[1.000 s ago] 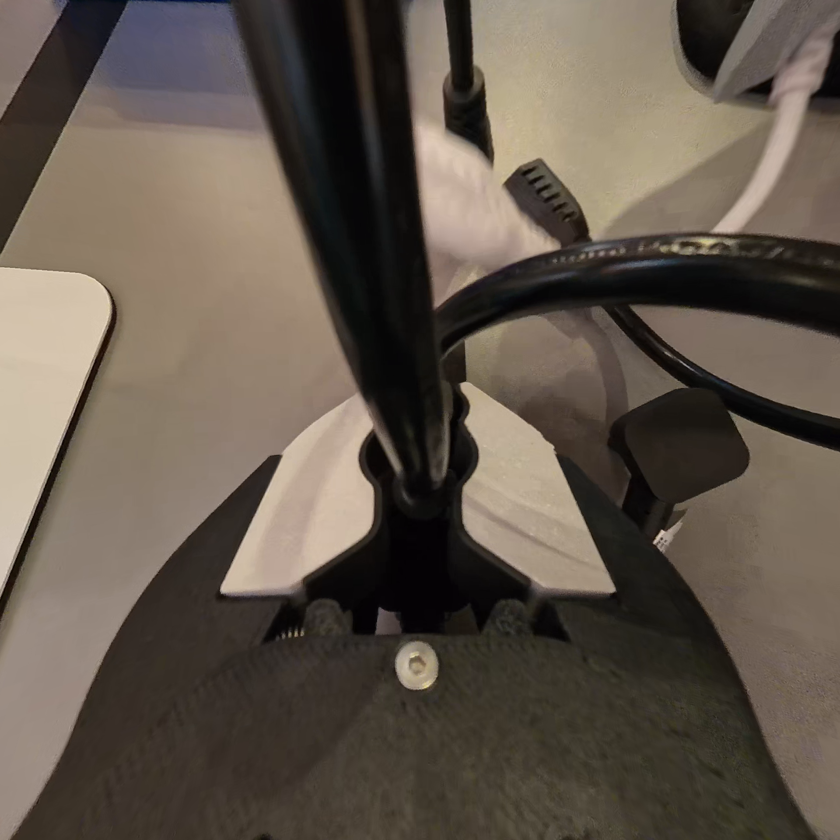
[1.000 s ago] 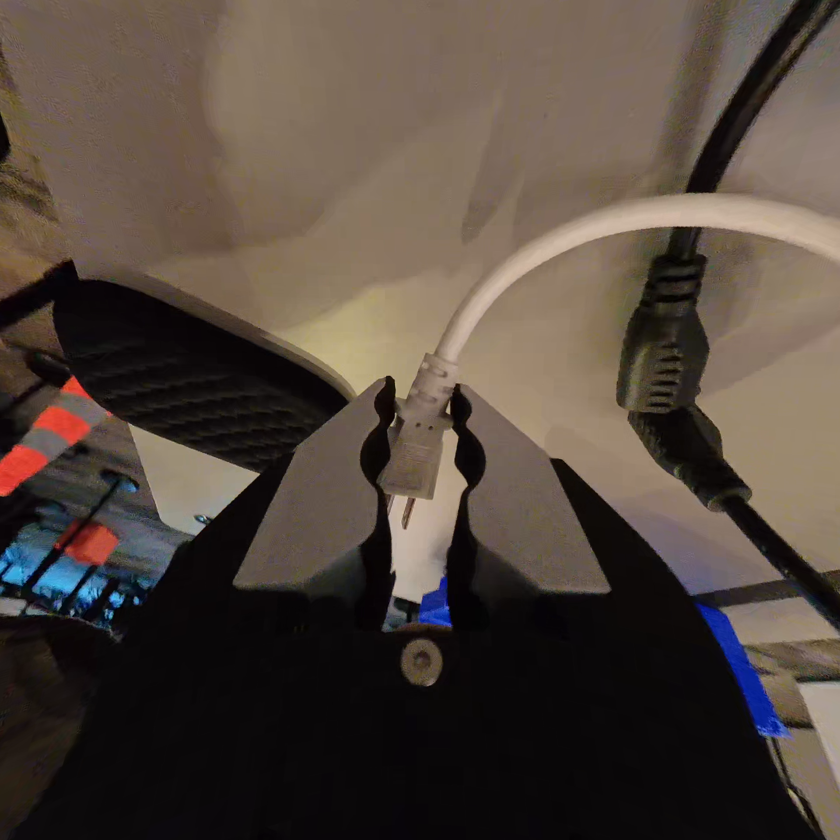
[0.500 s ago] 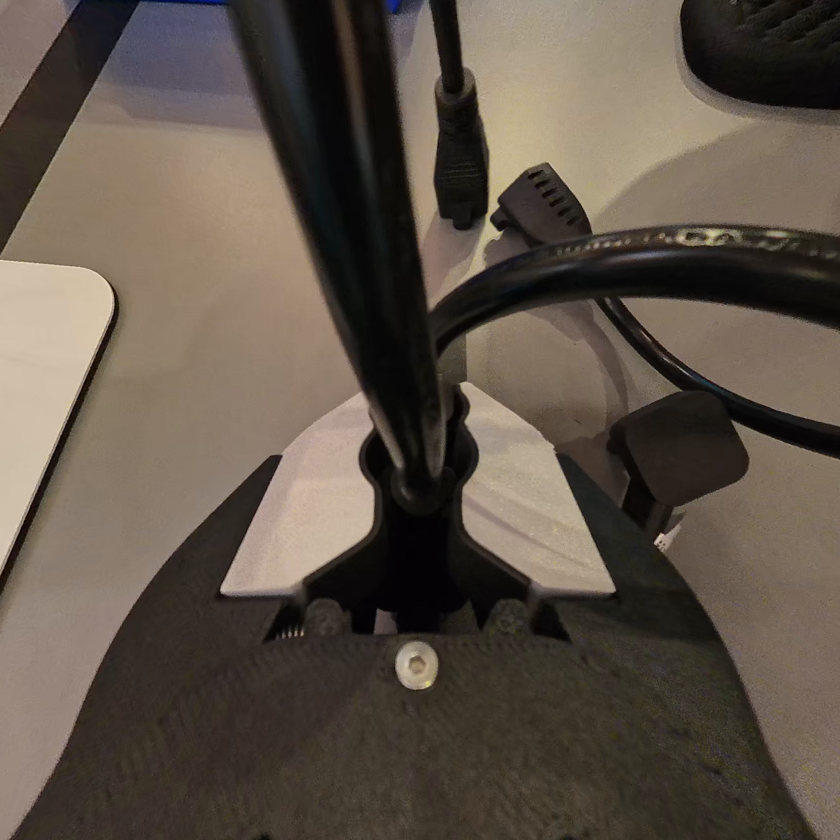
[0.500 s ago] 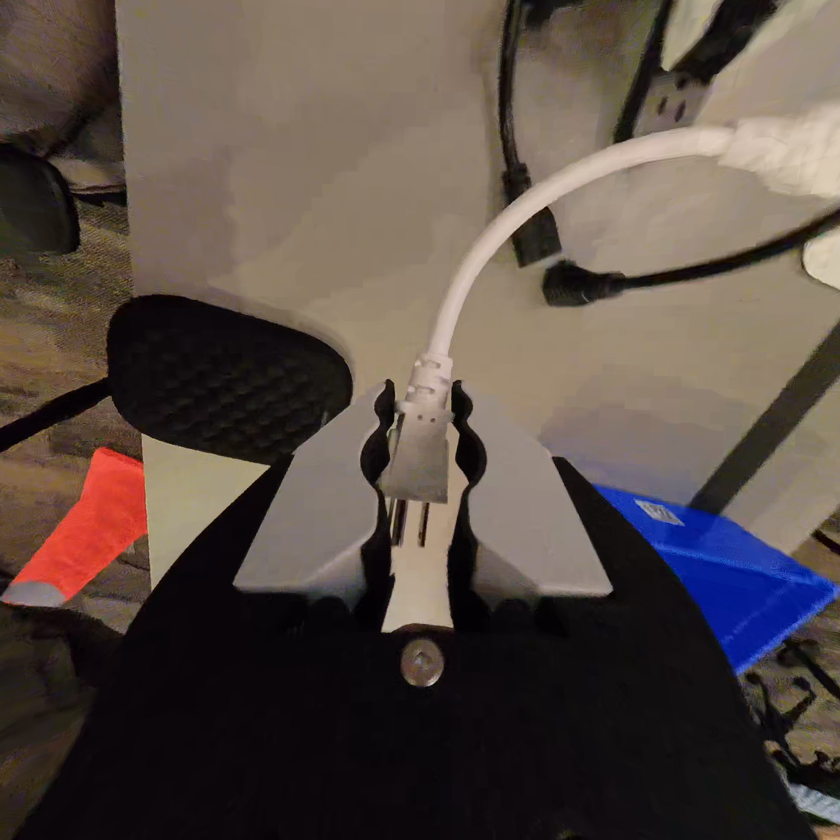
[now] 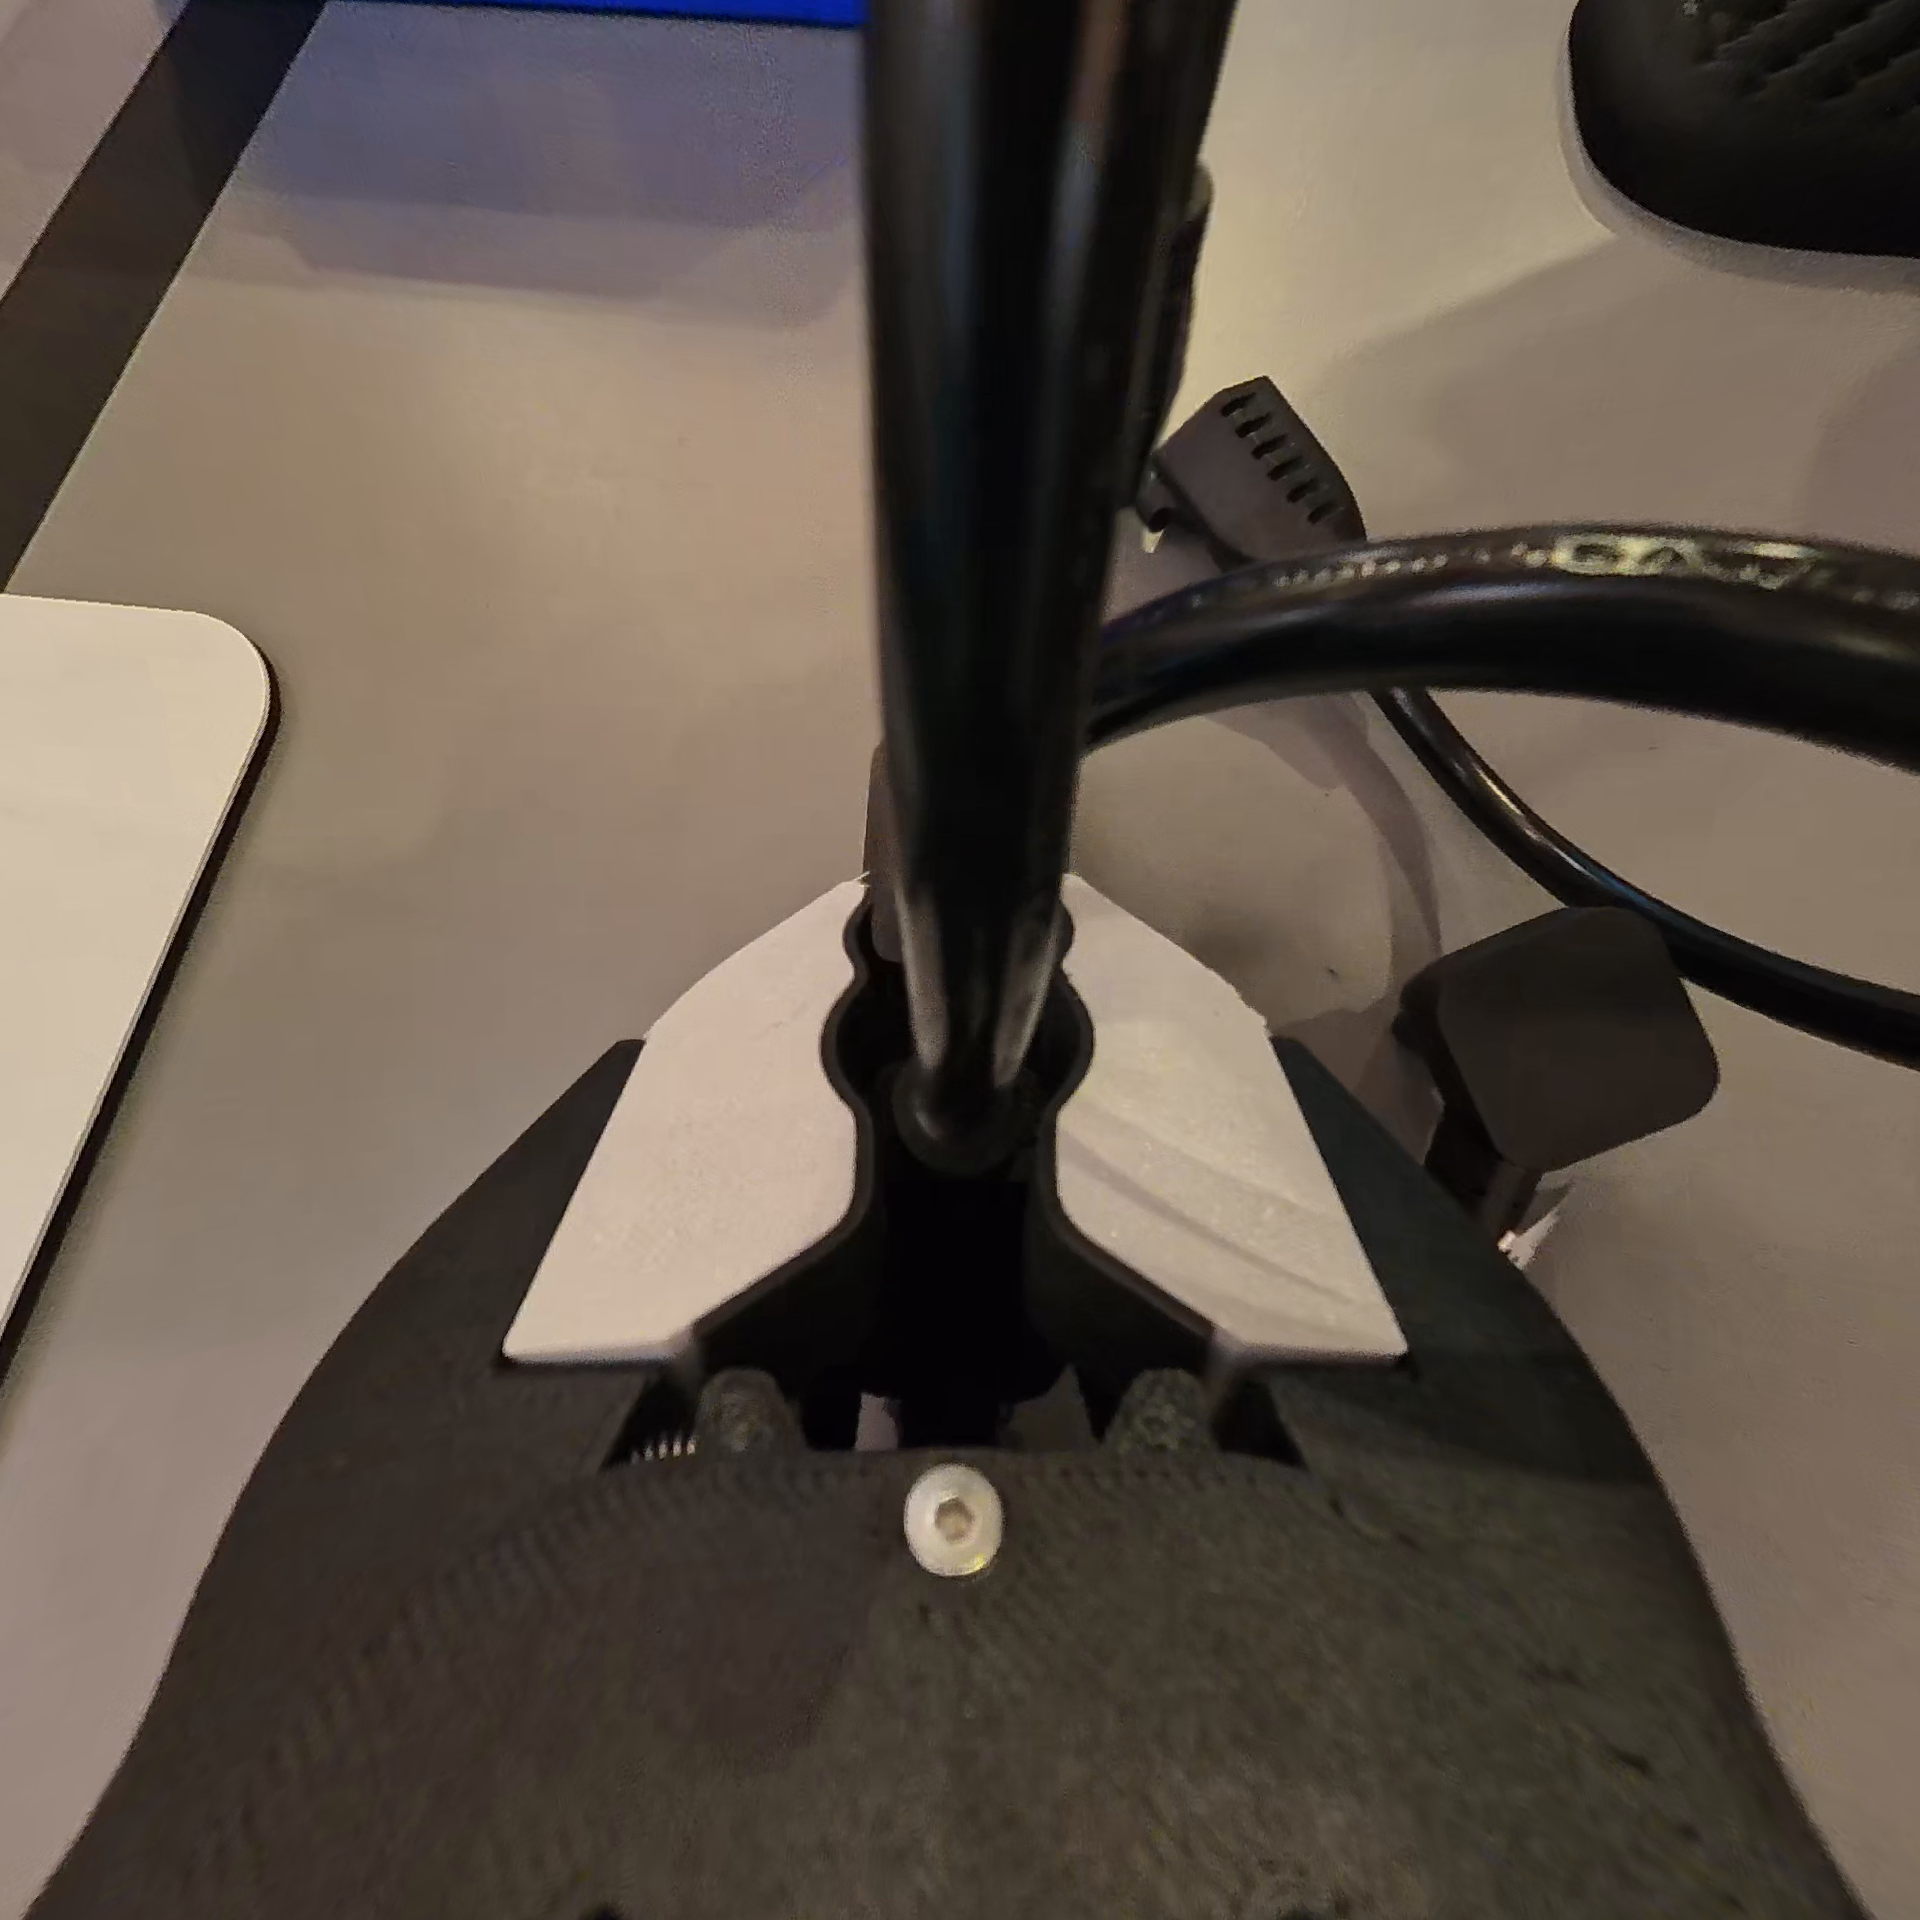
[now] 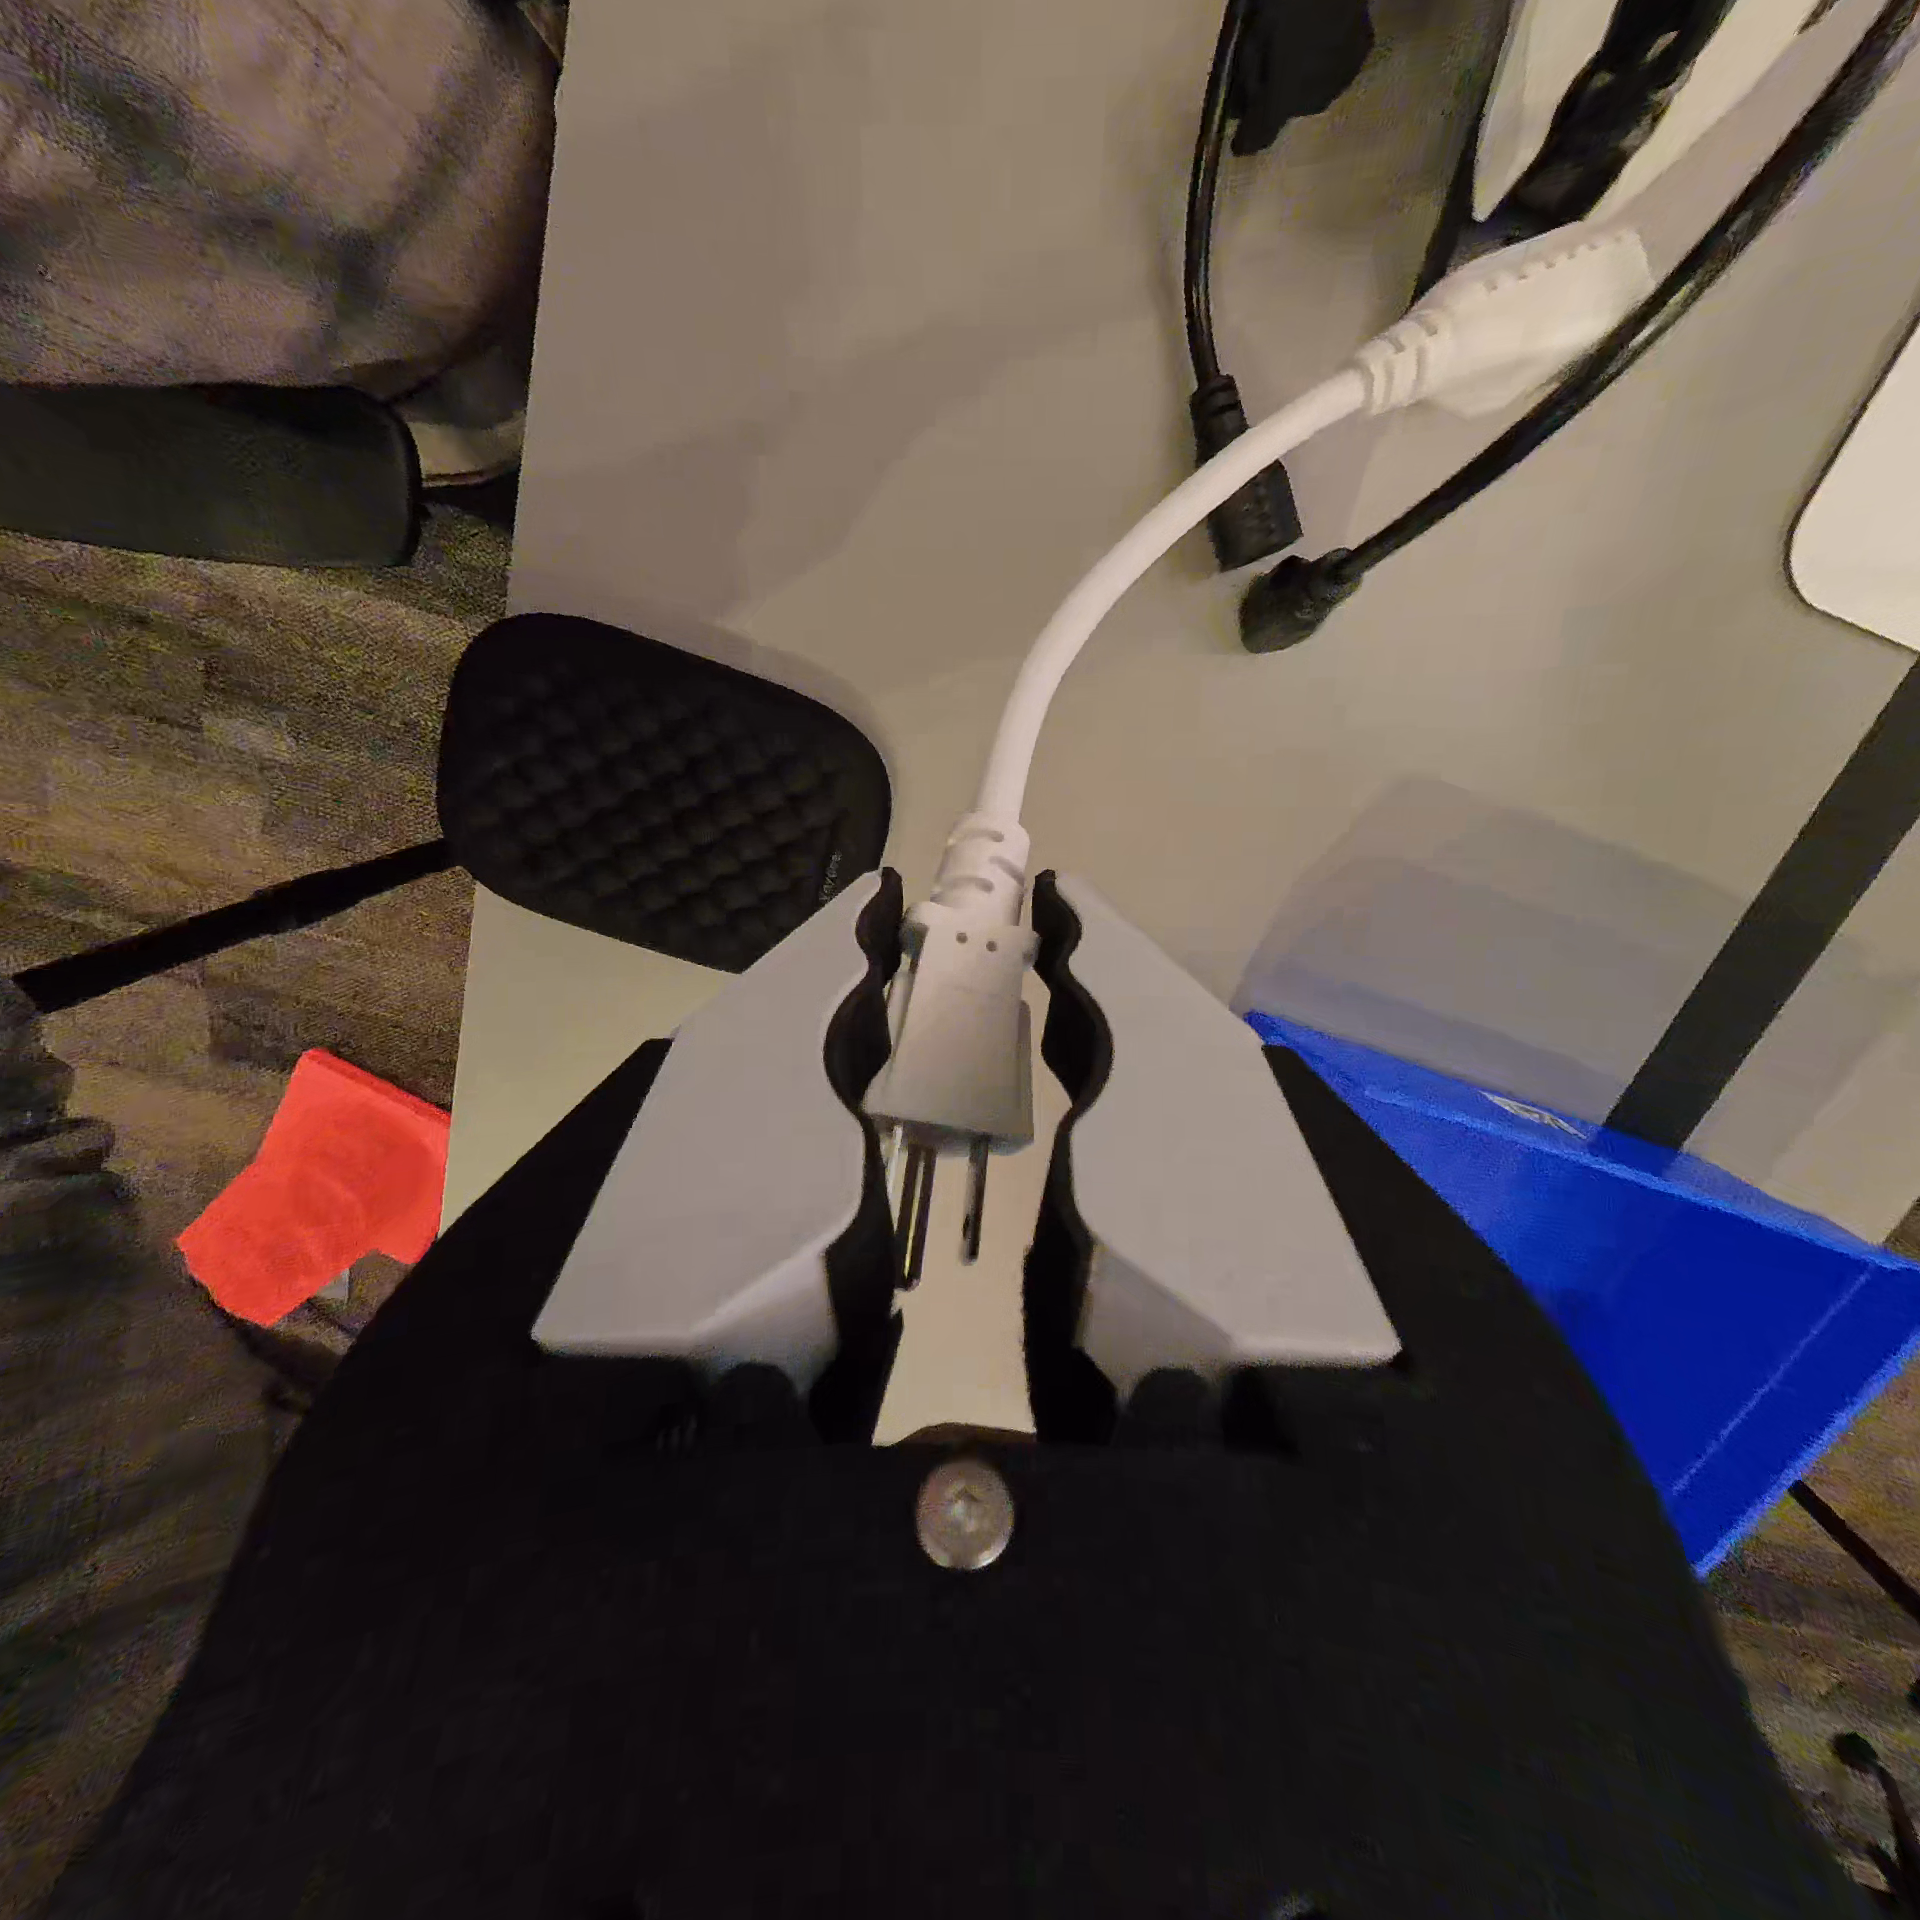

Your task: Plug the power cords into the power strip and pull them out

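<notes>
My left gripper [image 5: 961,940] is shut on a thick black power cord [image 5: 977,520] that rises steeply out of the jaws and loops off to the right. My right gripper [image 6: 961,904] is shut on a white plug [image 6: 961,1029], held with its metal prongs [image 6: 940,1205] pointing back toward the camera. The white cord [image 6: 1101,613] arcs up to a white connector [image 6: 1507,322] at the upper right. The power strip is not clearly visible in either view.
On the grey table [image 5: 520,520] lie a black connector [image 5: 1257,457], a black flat plug [image 5: 1558,1023] and a white board [image 5: 94,831]. The right wrist view shows black cord ends [image 6: 1262,509], a black textured pad [image 6: 655,790], a blue box [image 6: 1621,1257] and red tape [image 6: 301,1174]. The left gripper's tips are roughly 30 centimeters from the right gripper's. From my left tips it is roughly 11 centimeters to the black connector [image 5: 1257,457]; from my right, 25 centimeters. The right camera catches it too, in the right wrist view [image 6: 1258,496].
The right gripper swung back and away from the table with the white plug, so the view now takes in the table edge and floor. The left gripper stayed nearly still on the black cord.
</notes>
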A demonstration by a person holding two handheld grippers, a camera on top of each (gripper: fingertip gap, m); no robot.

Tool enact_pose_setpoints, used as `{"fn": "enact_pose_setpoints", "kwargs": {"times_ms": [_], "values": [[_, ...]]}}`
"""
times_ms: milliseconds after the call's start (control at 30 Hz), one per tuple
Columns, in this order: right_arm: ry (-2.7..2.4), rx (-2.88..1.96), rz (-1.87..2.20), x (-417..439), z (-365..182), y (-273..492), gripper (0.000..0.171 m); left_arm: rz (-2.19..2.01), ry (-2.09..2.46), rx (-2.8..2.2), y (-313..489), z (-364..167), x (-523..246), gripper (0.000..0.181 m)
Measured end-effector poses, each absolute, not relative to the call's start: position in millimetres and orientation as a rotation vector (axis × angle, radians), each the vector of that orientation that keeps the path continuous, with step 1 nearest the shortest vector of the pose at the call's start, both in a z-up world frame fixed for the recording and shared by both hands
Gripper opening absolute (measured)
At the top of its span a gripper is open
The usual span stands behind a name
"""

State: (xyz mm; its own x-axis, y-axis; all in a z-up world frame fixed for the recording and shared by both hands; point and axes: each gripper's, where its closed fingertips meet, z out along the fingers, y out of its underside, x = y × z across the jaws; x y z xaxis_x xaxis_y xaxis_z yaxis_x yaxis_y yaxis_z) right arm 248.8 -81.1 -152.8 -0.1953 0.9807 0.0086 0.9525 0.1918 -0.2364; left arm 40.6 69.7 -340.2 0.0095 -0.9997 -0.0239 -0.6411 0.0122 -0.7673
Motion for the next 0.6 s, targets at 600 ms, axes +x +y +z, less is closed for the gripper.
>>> {"fn": "enact_pose_setpoints", "kwargs": {"times_ms": [600], "values": [[-2.539, -1.745, 0.619, 206, -193, -131, 0.022, -0.801, 1.647, -1.731, 72, -339, 42, 0.03]]}}
